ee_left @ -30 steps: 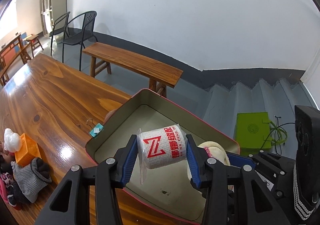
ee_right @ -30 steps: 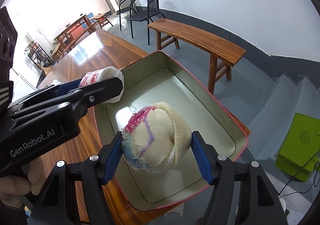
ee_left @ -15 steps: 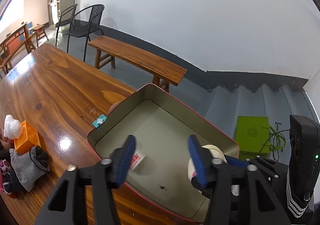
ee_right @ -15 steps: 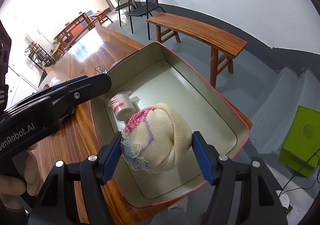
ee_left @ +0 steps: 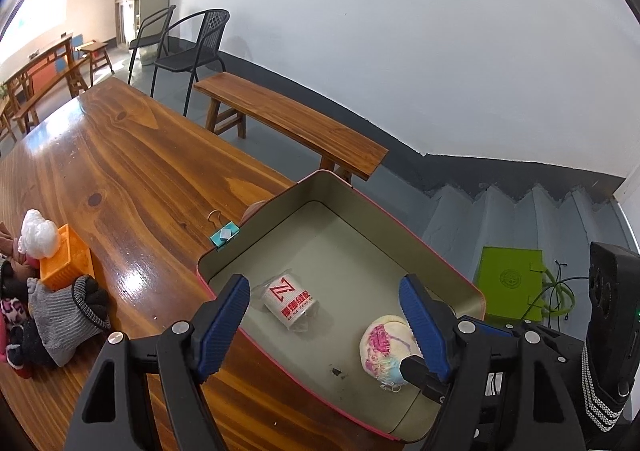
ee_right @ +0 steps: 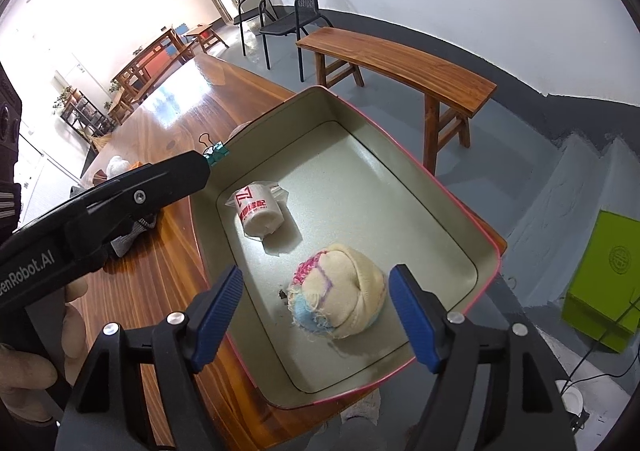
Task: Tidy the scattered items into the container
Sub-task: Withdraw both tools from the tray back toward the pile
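A pink-rimmed metal tin [ee_left: 348, 187] [ee_right: 400, 155] sits at the corner of the wooden table. A wrapped white roll with red print [ee_left: 290, 301] [ee_right: 258, 211] lies on the tin's floor. Beside it rests a cream sock ball with pink and blue yarn [ee_left: 386, 343] [ee_right: 344, 291]. My left gripper [ee_left: 326, 321] hovers above the tin, jaws opening, nothing between the pads. My right gripper [ee_right: 316, 315] hangs over the sock ball, jaws opening, its pads apart from the ball, which lies on the tin floor.
On the table left of the tin are a teal binder clip [ee_left: 224, 237] [ee_right: 216, 155], an orange crate [ee_left: 66, 257], a white wad [ee_left: 38, 237] and grey and patterned socks [ee_left: 60, 321]. A wooden bench [ee_left: 288, 123], chairs, stairs and a green box [ee_left: 510, 285] lie beyond.
My left gripper let go of the white roll, which dropped onto the tin floor. My right gripper released the sock ball, which now lies in the tin. Both pairs of jaws widened.
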`<control>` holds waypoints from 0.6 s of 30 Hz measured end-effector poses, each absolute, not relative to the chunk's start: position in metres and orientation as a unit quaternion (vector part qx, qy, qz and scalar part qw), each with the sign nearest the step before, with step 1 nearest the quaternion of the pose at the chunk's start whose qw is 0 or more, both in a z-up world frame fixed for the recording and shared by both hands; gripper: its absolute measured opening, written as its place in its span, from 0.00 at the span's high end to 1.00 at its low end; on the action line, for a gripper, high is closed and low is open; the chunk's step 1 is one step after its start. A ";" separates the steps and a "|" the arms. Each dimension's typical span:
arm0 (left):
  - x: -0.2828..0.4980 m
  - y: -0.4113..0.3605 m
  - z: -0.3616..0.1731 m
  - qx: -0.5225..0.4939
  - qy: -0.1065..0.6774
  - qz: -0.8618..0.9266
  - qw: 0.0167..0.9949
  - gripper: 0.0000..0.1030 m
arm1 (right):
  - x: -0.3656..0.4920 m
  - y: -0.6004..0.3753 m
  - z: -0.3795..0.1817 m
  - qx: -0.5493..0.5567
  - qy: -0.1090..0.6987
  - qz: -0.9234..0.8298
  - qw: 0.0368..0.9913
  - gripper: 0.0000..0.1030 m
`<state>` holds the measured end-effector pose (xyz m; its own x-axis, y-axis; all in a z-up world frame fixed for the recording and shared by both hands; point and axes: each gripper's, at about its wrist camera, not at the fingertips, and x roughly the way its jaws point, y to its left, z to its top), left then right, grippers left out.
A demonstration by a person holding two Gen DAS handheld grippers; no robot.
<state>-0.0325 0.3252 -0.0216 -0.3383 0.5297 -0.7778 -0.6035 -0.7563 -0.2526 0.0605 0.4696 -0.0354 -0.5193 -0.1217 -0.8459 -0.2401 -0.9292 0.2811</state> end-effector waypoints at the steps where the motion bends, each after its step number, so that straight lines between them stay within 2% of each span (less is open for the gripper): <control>1: -0.032 0.325 -0.022 -0.459 0.040 0.817 0.346 0.23 | 0.062 0.469 -0.036 -0.489 0.185 0.852 0.035 0.23; 8: -0.035 0.322 -0.018 -0.458 0.033 0.819 0.344 0.23 | 0.066 0.471 -0.036 -0.489 0.188 0.851 0.036 0.23; 11: -0.039 0.315 -0.015 -0.456 0.021 0.824 0.334 0.18 | 0.069 0.473 -0.036 -0.488 0.189 0.852 0.038 0.23; 18: -0.040 0.296 -0.015 -0.455 0.008 0.835 0.310 0.18 | 0.068 0.466 -0.033 -0.484 0.189 0.854 0.025 0.23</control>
<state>-0.0398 0.2963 -0.0151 -0.3933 0.5098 -0.7651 -0.5245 -0.8079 -0.2687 0.0676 0.4665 -0.0328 -0.5312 -0.1392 -0.8358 -0.2255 -0.9276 0.2978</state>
